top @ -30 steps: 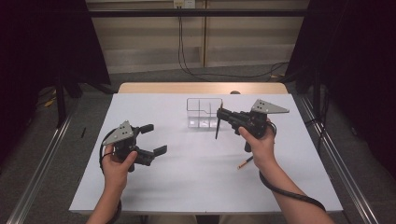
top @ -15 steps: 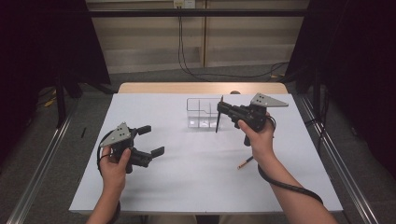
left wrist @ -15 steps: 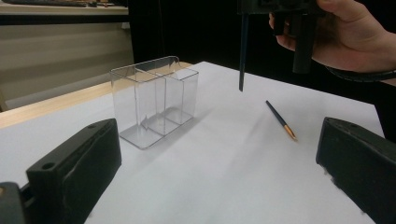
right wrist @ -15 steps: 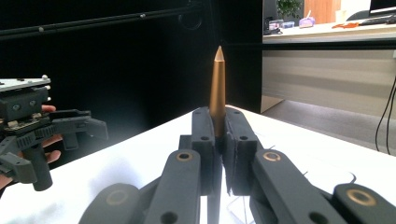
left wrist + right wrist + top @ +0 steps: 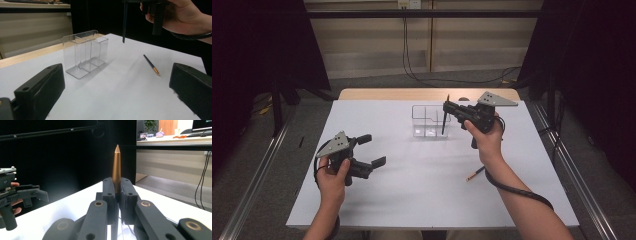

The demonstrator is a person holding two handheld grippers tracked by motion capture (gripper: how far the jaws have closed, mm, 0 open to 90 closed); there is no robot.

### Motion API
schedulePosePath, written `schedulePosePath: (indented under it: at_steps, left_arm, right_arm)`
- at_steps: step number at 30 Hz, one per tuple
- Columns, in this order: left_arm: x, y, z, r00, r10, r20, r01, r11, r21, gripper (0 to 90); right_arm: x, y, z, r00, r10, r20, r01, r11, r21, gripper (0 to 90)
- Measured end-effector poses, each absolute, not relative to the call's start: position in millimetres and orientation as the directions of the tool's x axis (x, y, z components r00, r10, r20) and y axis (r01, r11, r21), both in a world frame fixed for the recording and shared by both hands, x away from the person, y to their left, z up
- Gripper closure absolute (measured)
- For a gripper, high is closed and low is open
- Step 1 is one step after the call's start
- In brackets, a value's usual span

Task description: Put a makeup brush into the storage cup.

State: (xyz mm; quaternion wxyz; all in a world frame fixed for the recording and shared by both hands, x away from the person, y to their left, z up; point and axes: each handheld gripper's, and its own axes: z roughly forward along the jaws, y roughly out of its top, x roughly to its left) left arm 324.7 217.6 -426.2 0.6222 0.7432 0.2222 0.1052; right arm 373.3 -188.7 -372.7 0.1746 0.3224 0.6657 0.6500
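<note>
The pencil (image 5: 444,116) hangs upright, clamped in the closed right gripper (image 5: 447,106) just above the clear organizer (image 5: 428,121), and could catch its rim and tip it if lowered off-centre, while the left gripper (image 5: 371,150) waits open, well apart.

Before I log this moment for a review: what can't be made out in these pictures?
- Held pen: in the right gripper view its lower end is hidden behind the right hand-held gripper.
- Clear organizer: the high view is too small to tell if anything lies inside.
- Loose pen: any print is too small to read.
- Left hand-held gripper: its pads face away in the left gripper view.
</note>
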Motion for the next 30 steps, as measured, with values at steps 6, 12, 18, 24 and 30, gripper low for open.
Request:
schedulePosePath:
  at_steps: [6,12,18,24,30]
  left_arm:
    - [325,218,-426,0.881,0.458,-0.122,0.201,-0.127,0.971,0.1]
    - [325,216,-427,0.880,0.460,-0.114,0.198,-0.137,0.971,0.1]
    - [324,216,-427,0.881,0.459,-0.116,0.197,-0.133,0.971,0.1]
    - [324,216,-427,0.882,0.456,-0.118,0.194,-0.125,0.973,0.1]
    - [324,217,-428,0.881,0.458,-0.116,0.193,-0.125,0.973,0.1]
  right_arm:
    - [380,-190,-371,-0.723,0.669,0.173,0.192,-0.046,0.980,84.3]
    - [385,-192,-367,-0.713,0.681,0.170,0.186,-0.050,0.981,84.3]
    - [391,-193,-364,-0.701,0.693,0.170,0.177,-0.062,0.982,84.3]
    - [398,-193,-362,-0.690,0.704,0.167,0.171,-0.066,0.983,84.3]
    - [406,-193,-362,-0.676,0.717,0.166,0.171,-0.066,0.983,84.3]
